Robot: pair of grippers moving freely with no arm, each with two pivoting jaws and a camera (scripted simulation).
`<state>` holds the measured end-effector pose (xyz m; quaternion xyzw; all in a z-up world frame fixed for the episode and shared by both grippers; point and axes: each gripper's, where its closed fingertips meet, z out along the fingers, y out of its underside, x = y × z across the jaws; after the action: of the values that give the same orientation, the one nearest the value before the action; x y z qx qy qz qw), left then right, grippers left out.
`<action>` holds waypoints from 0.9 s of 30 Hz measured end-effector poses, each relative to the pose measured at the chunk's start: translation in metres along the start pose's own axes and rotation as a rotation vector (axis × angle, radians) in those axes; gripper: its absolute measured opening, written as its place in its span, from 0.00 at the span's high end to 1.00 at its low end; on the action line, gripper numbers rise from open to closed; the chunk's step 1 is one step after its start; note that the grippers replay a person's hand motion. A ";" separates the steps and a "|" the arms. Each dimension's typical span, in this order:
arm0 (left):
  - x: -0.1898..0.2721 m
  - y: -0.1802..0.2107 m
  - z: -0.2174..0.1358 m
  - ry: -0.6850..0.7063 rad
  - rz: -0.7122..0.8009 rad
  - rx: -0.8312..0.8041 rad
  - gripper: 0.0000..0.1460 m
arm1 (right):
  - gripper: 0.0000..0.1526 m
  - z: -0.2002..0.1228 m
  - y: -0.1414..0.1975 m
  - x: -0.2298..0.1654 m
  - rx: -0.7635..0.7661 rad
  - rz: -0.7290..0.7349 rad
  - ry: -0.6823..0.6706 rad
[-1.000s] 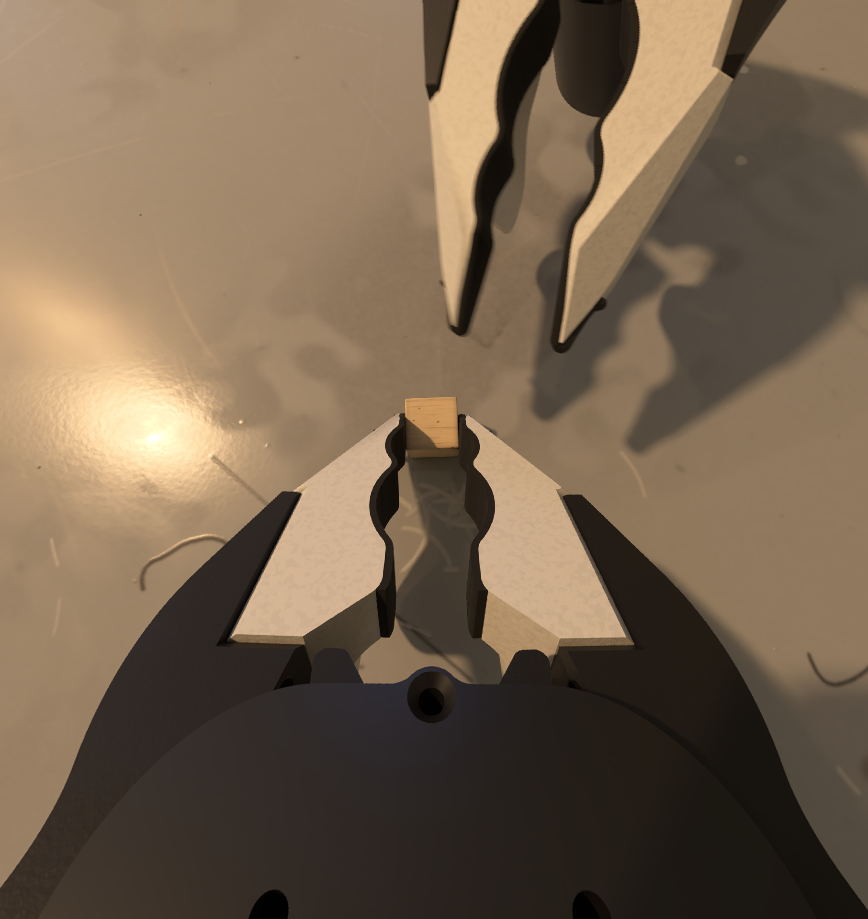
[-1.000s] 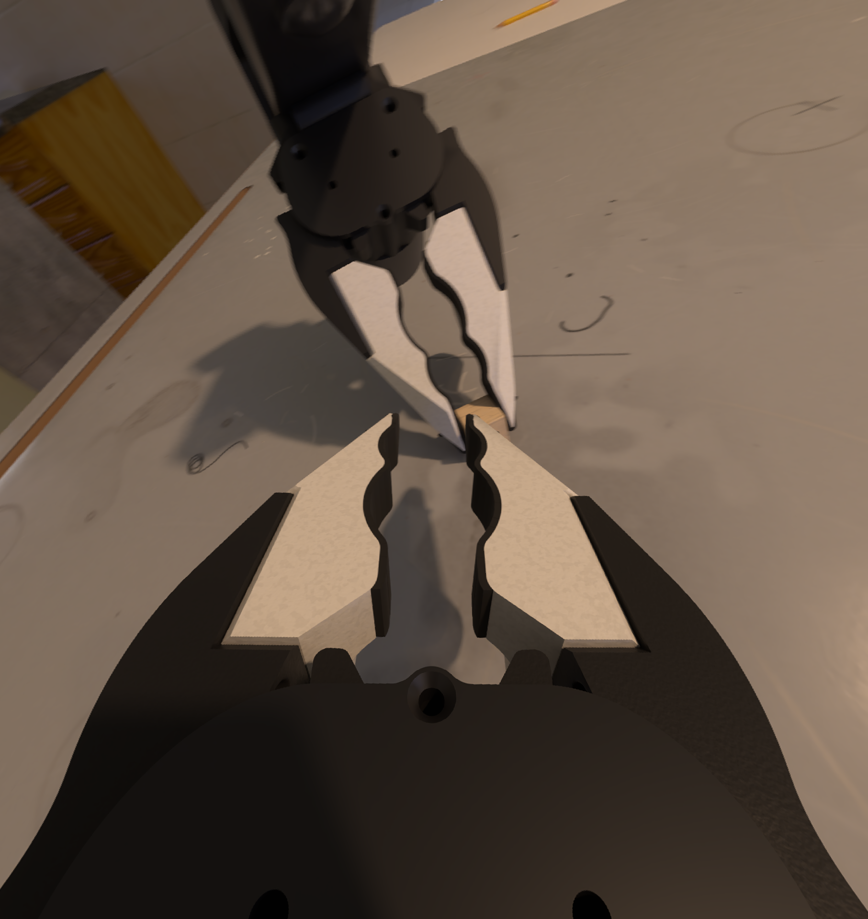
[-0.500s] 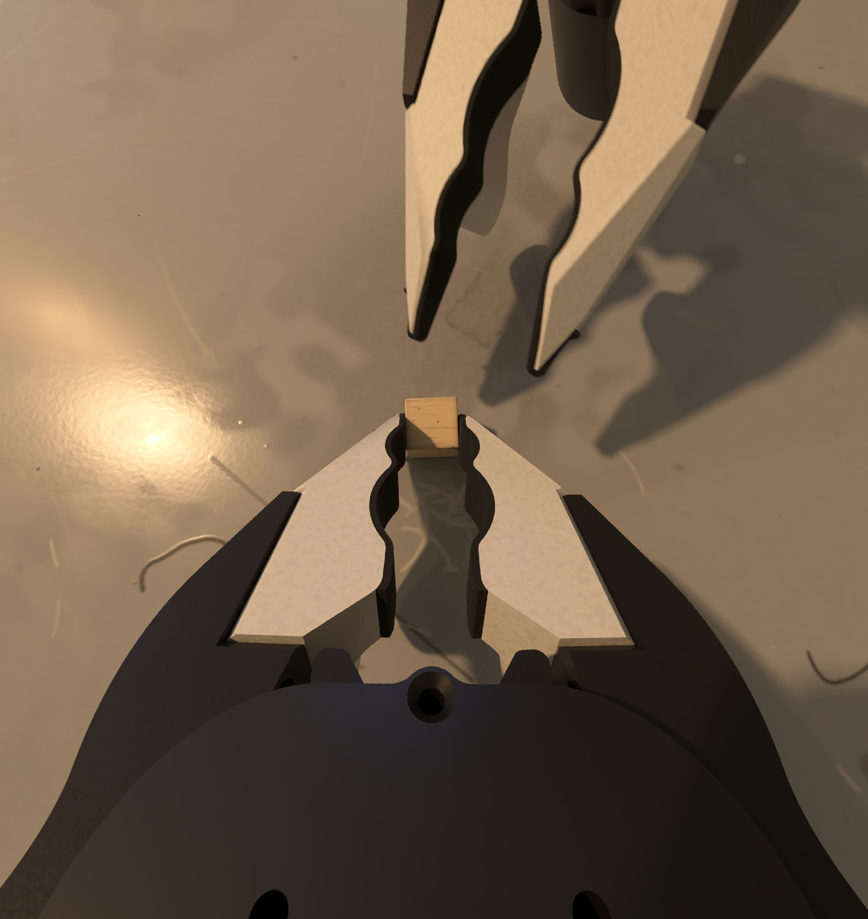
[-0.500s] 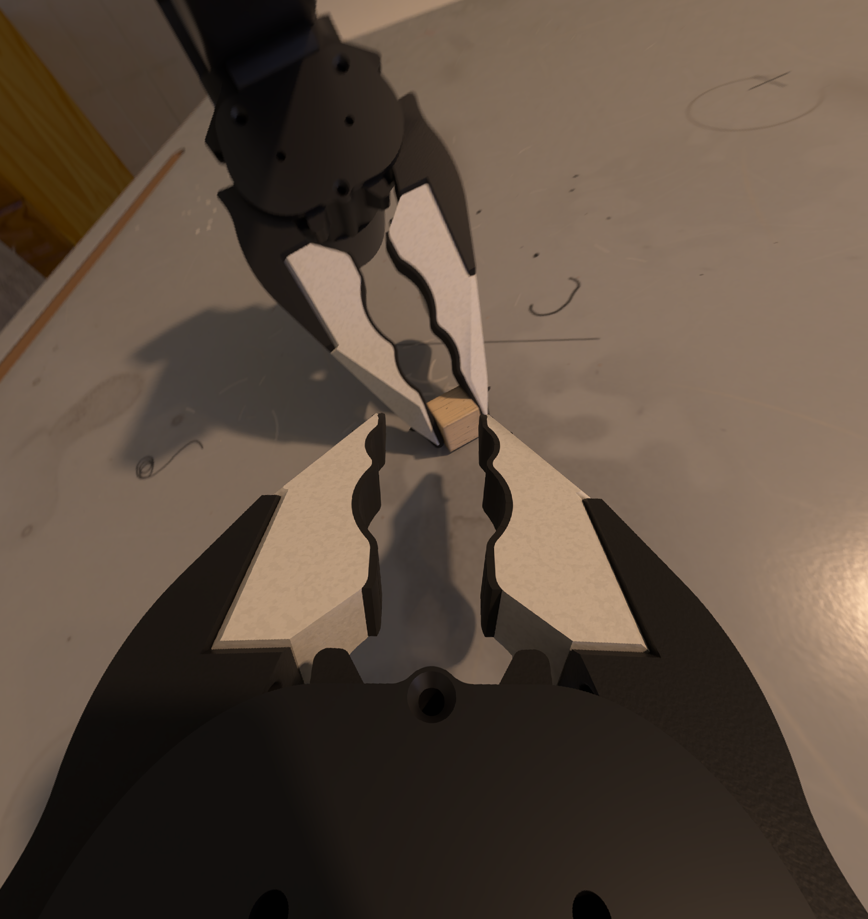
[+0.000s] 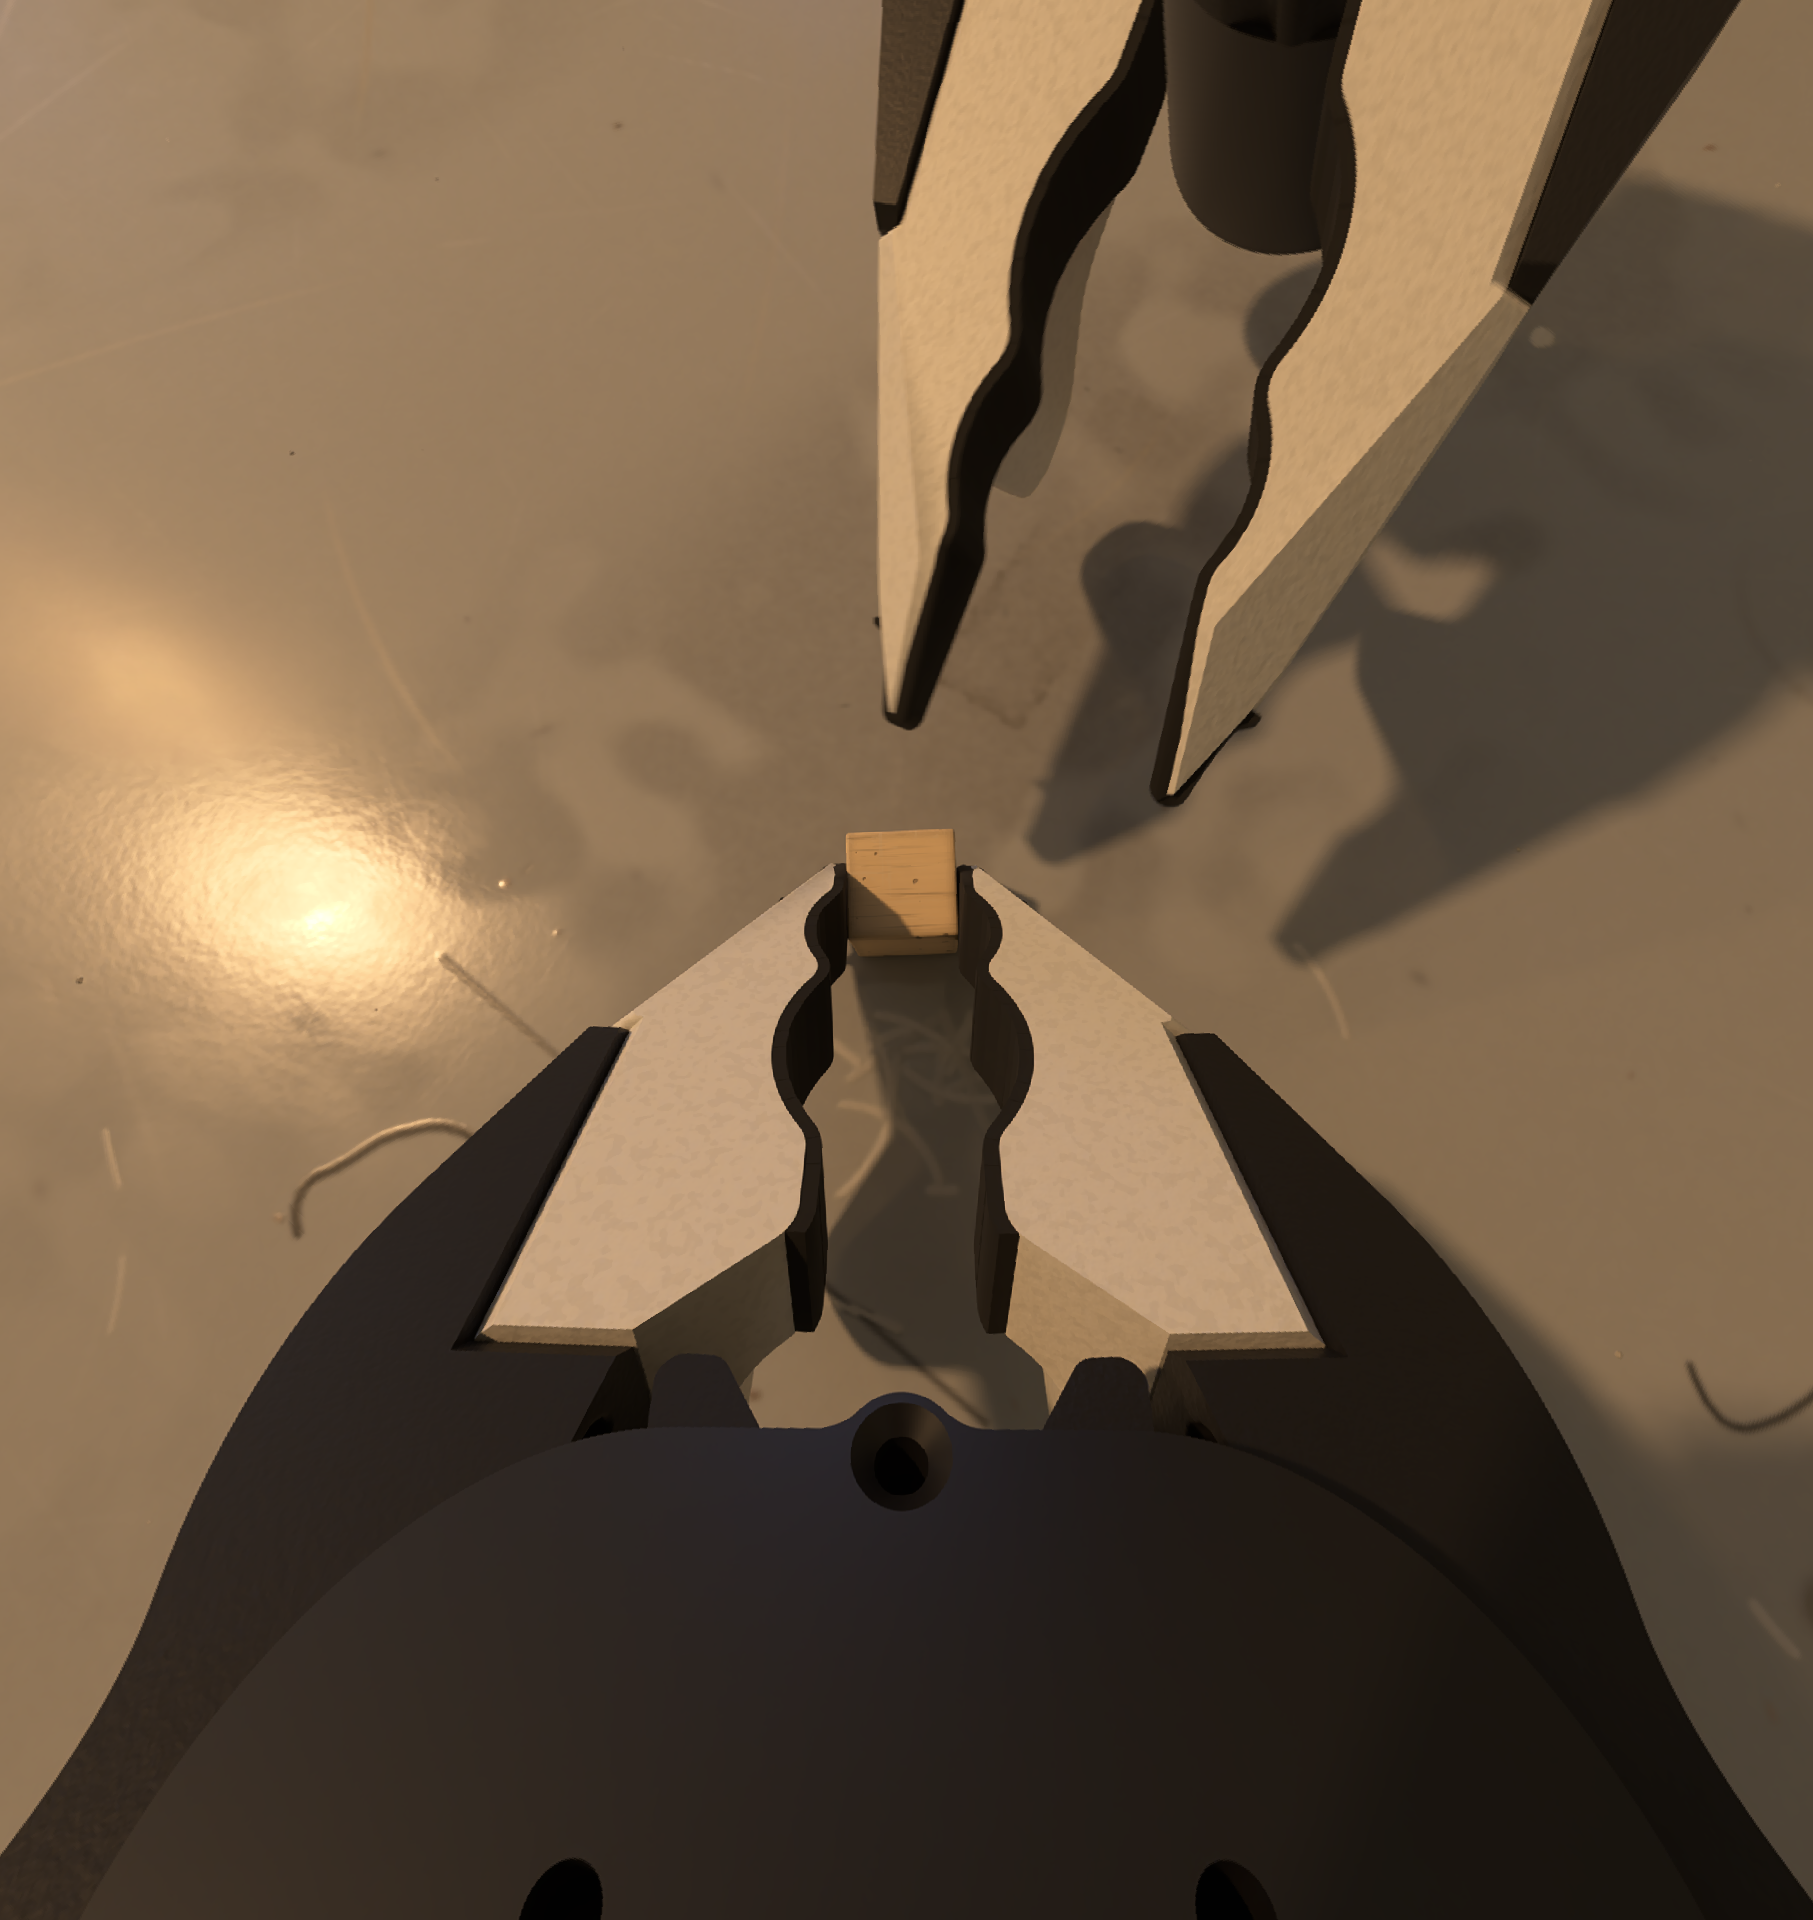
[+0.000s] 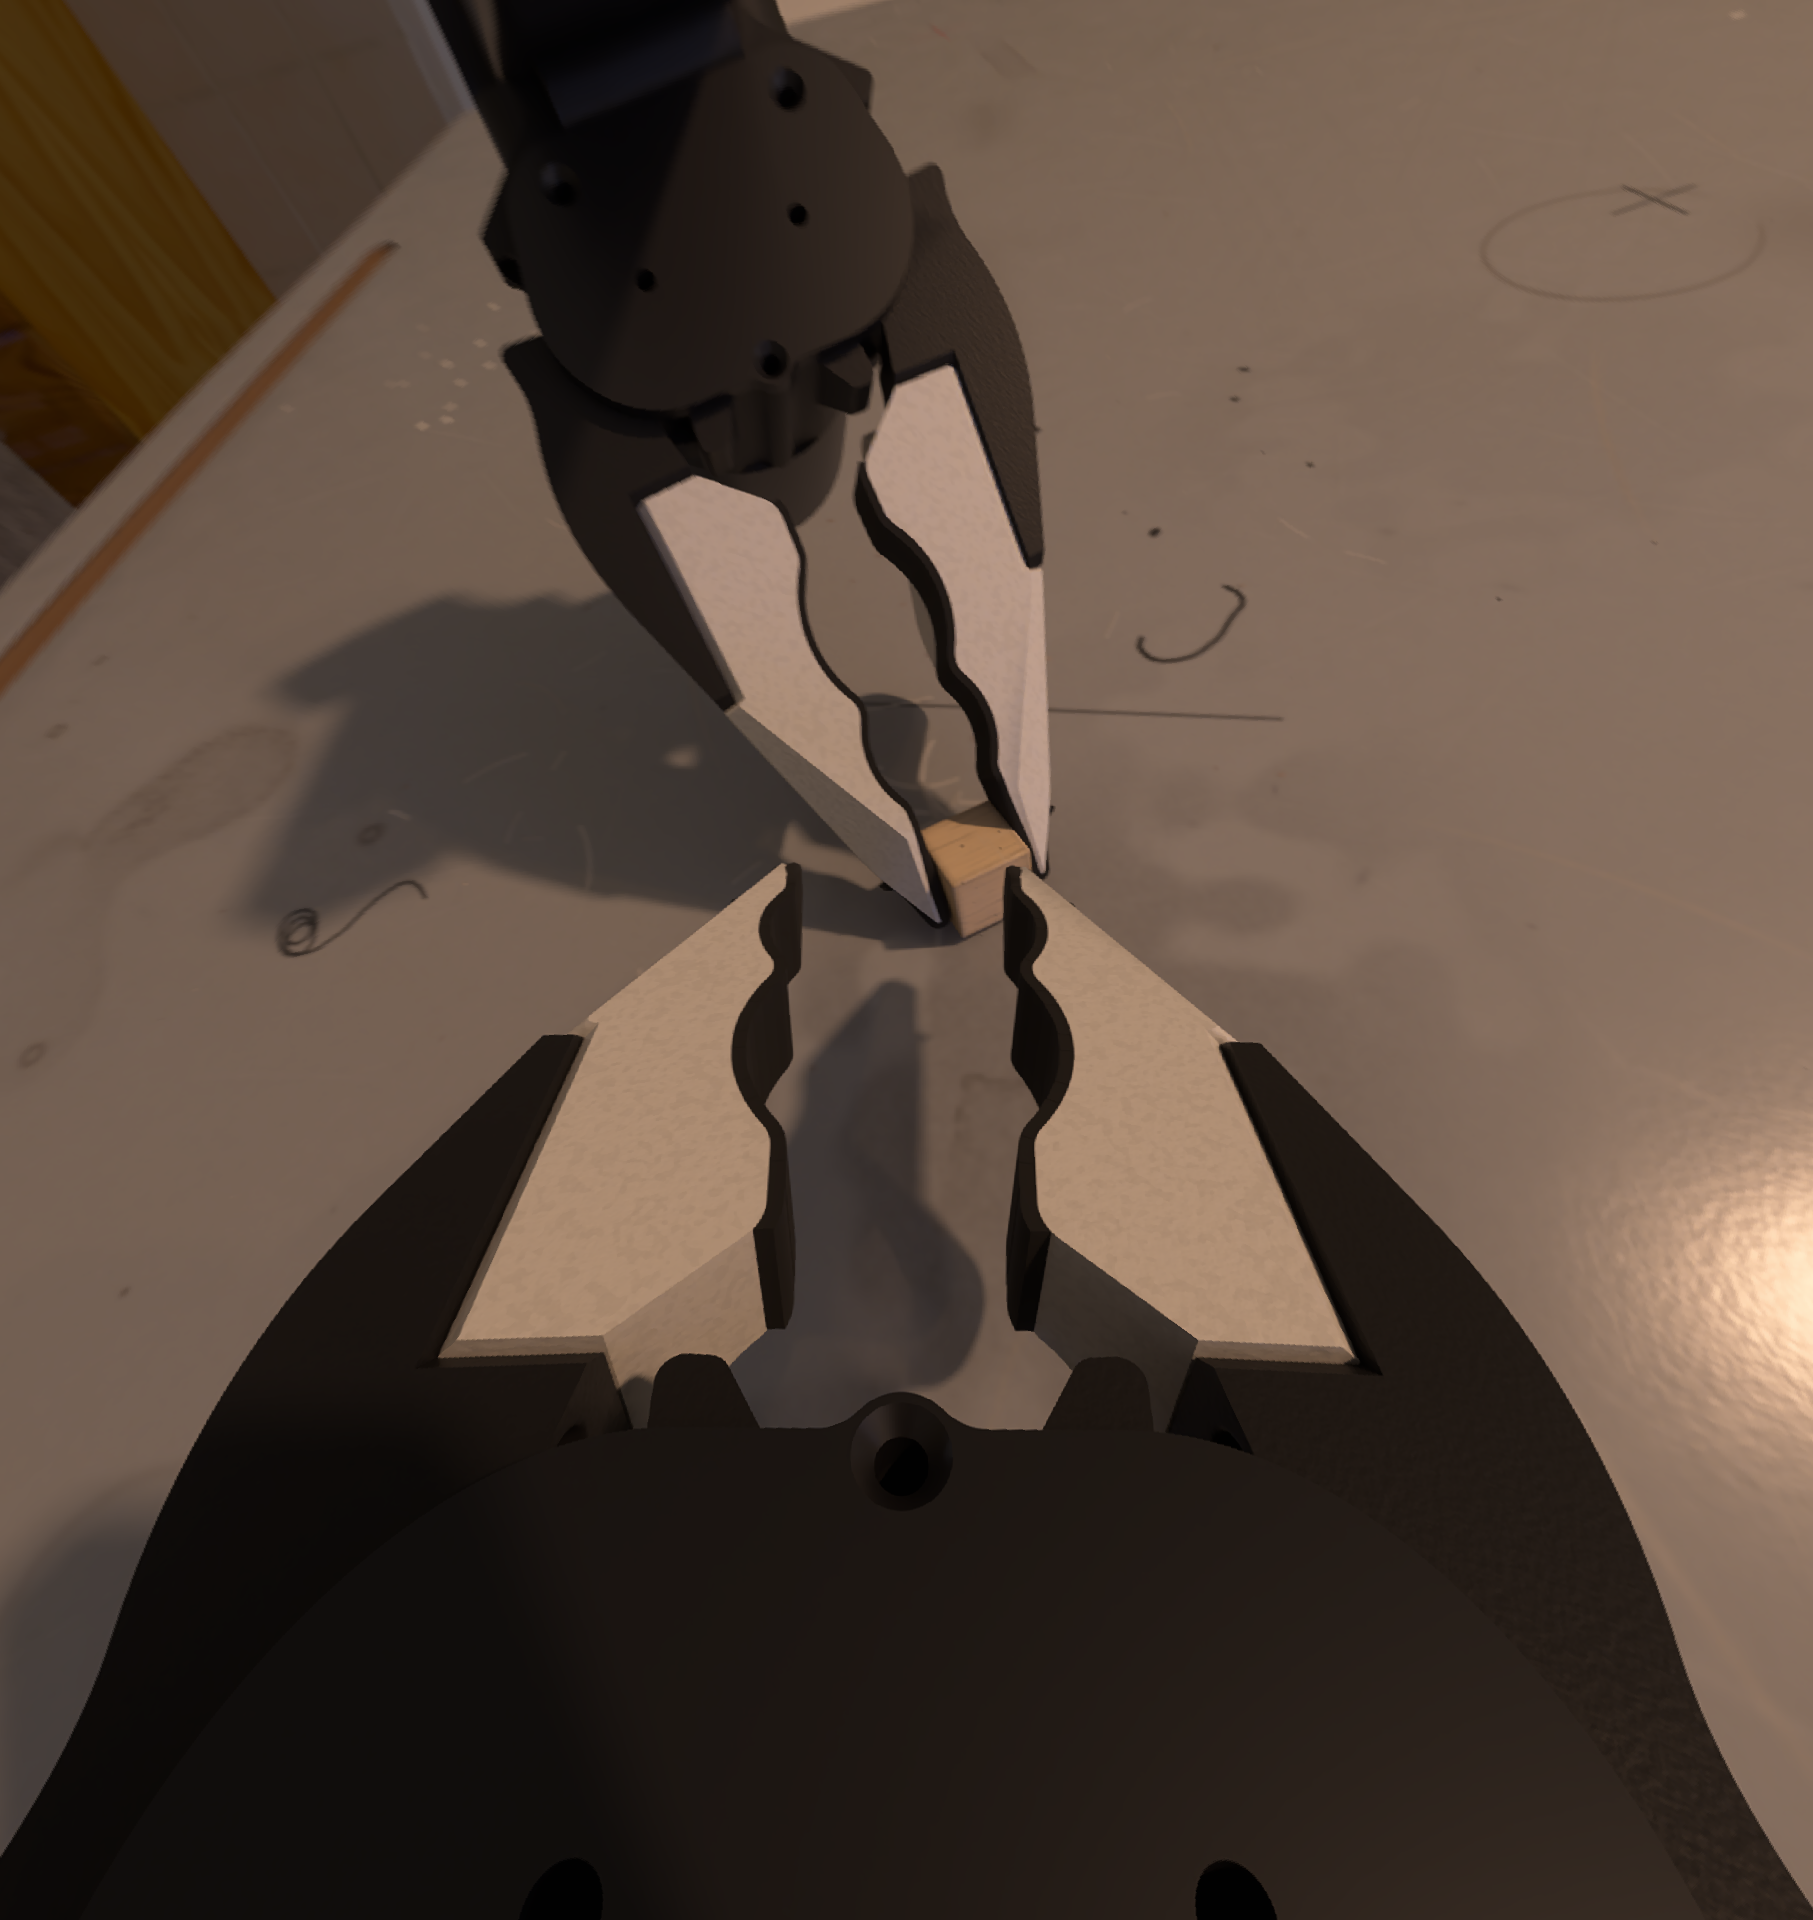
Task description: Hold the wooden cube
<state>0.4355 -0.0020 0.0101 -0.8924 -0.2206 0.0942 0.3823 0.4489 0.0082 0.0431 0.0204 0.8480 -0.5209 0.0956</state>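
Note:
A small wooden cube (image 5: 900, 891) sits low on the grey table, pinched between the tips of my left gripper (image 5: 900, 883), which is shut on it. My right gripper (image 5: 1042, 753) faces it from the far side, open, its tips near the table a short way beyond the cube. In the right wrist view the cube (image 6: 969, 873) lies just past my right gripper's (image 6: 902, 878) open fingertips, close to the right-hand tip. The left gripper (image 6: 980, 878) comes down on the cube from above and behind.
The table's edge with a wooden strip (image 6: 206, 436) runs at the upper left, with an orange-brown cabinet (image 6: 71, 208) beyond it. A drawn circle (image 6: 1619, 244) and small scribbles (image 6: 1193, 634) mark the tabletop. A bright glare patch (image 5: 310, 904) lies left of the cube.
My right gripper has opened wider and come closer to the cube, now lined up facing it. My left gripper stays shut on the cube in the same place.

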 end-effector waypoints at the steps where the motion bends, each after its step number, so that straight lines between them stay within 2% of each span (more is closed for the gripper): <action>1: 0.000 0.000 0.000 0.000 0.000 -0.003 0.86 | 0.77 -0.001 -0.002 -0.003 0.015 0.000 -0.022; 2: 0.000 0.000 0.000 0.000 0.000 -0.004 0.86 | 0.82 -0.003 -0.003 -0.005 0.033 0.004 -0.050; 4: 0.000 0.000 0.000 0.000 0.000 -0.003 0.86 | 0.85 -0.004 -0.005 -0.002 0.050 0.029 -0.044; 7: 0.000 0.000 0.000 0.000 0.000 -0.004 0.86 | 0.77 -0.004 -0.005 0.006 0.053 0.031 0.025; 8: 0.000 0.000 0.000 0.000 0.000 -0.004 0.86 | 0.74 -0.003 -0.004 0.006 0.043 0.027 0.031; 10: 0.000 0.000 0.000 -0.001 -0.001 0.000 0.86 | 0.73 0.000 -0.001 0.001 0.009 0.014 -0.004; 12: 0.000 0.000 0.000 -0.002 -0.001 0.000 0.86 | 0.83 -0.001 0.000 -0.007 0.006 0.013 -0.079; 14: 0.000 0.000 0.000 -0.002 -0.001 -0.004 0.86 | 0.86 -0.002 -0.001 -0.006 0.011 0.032 -0.082; 18: 0.000 0.000 0.000 -0.002 -0.001 -0.004 0.86 | 0.77 -0.002 -0.003 0.005 0.036 0.022 0.025; 21: 0.000 0.000 0.000 -0.002 -0.001 0.001 0.86 | 0.75 0.001 0.001 0.002 -0.014 0.020 0.004; 22: 0.000 0.000 0.000 -0.001 -0.001 0.006 0.86 | 0.78 0.001 0.002 -0.004 -0.017 0.012 -0.043; 24: 0.000 0.000 0.000 -0.002 -0.001 -0.003 0.86 | 0.89 -0.002 0.001 -0.008 0.003 0.025 -0.104; 27: 0.000 0.000 0.000 -0.002 -0.001 -0.002 0.86 | 0.87 -0.003 -0.002 -0.003 0.031 0.049 -0.070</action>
<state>0.4353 -0.0021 0.0100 -0.8925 -0.2216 0.0946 0.3812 0.4510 0.0105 0.0471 0.0245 0.8353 -0.5317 0.1376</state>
